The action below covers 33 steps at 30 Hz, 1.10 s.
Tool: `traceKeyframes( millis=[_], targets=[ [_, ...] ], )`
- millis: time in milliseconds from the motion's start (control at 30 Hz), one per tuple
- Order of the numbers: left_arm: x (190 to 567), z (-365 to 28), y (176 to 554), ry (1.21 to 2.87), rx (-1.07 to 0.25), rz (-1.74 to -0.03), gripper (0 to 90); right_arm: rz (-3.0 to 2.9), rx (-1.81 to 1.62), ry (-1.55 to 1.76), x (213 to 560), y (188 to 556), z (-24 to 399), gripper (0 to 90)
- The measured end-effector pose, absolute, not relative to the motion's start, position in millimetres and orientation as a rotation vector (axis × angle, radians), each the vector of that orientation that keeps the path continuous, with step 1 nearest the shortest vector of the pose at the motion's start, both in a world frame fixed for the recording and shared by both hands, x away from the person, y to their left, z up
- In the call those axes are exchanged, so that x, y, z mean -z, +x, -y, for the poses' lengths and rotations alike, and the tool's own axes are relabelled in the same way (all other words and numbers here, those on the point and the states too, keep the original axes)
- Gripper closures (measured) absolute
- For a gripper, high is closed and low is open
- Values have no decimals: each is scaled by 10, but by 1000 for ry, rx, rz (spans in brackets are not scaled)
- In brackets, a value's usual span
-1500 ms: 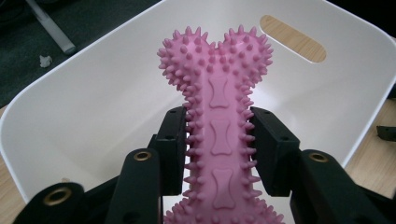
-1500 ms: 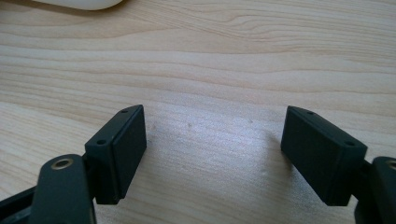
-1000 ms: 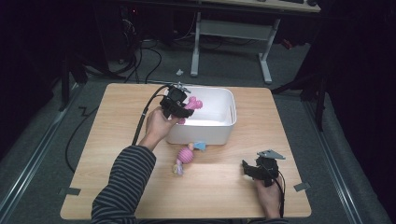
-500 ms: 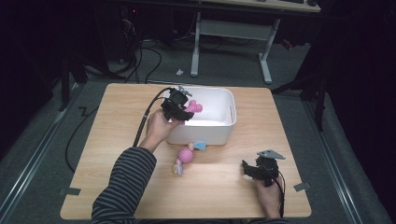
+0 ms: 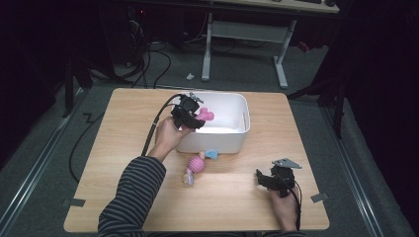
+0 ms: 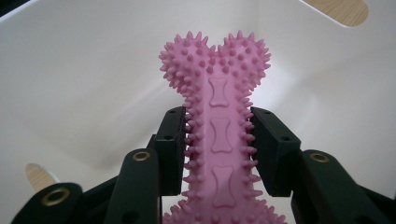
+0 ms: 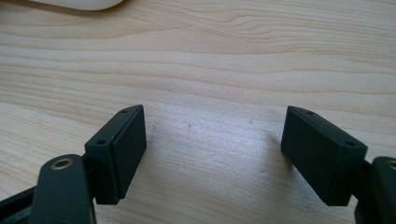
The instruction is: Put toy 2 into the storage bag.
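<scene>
The left gripper (image 5: 193, 118) hangs over the near left corner of the white bin (image 5: 237, 101), and its jaws pinch a pink spiked bone (image 6: 217, 135) across the narrow shaft. That waist is the sensible place to hold it: the knobbed ends are wider than the shaft, so the toy cannot easily slide out lengthwise, and the soft spikes give the pads something to bite into. In the left gripper view one heart-shaped end points away from the camera towards the bin's pale inner wall, so the bone appears to be held inside or just above the bin's opening, likely so that it would drop into the bin and not on the rim.

On the desk (image 5: 123, 148), just in front of the bin's near wall, lies a second toy (image 5: 196, 166), pink with a blue piece at one end and a pale one at the other. It seems to be the next thing to go in.

The right gripper (image 5: 269, 180) rests low at the near right of the desk, well apart from both toys, its jaws spread over bare wood with nothing between them. It probably waits there to stay clear of the left arm.
</scene>
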<state>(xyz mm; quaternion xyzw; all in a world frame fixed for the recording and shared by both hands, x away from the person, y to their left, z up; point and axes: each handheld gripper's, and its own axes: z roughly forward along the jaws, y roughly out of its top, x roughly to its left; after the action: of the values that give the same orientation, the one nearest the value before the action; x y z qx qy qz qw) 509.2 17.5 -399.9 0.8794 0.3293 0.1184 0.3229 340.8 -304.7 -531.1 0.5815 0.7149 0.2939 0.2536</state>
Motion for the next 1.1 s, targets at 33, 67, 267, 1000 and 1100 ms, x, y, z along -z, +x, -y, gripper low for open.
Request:
traceKeyframes(
  millis=[33, 67, 267, 1000, 1100],
  targets=[
    [4003, -176, 5098, 2306, -288, -872, 577, -1942, -801, 1580, 5311, 3408, 3048, 225],
    [4004, -178, 5102, 2308, -280, -877, 575, -1943, -799, 1580, 5311, 3408, 3048, 225],
    [3971, -178, 5074, 2314, -271, -874, 475, -1942, -801, 1580, 5312, 3408, 3047, 225],
    [3634, -632, 4772, 2166, -359, -862, 383, -1942, -801, 1581, 5312, 3410, 3047, 225],
    [3640, -739, 4715, 2149, -354, -874, 376, -1942, -801, 1581, 5311, 3410, 3046, 225]
  ],
)
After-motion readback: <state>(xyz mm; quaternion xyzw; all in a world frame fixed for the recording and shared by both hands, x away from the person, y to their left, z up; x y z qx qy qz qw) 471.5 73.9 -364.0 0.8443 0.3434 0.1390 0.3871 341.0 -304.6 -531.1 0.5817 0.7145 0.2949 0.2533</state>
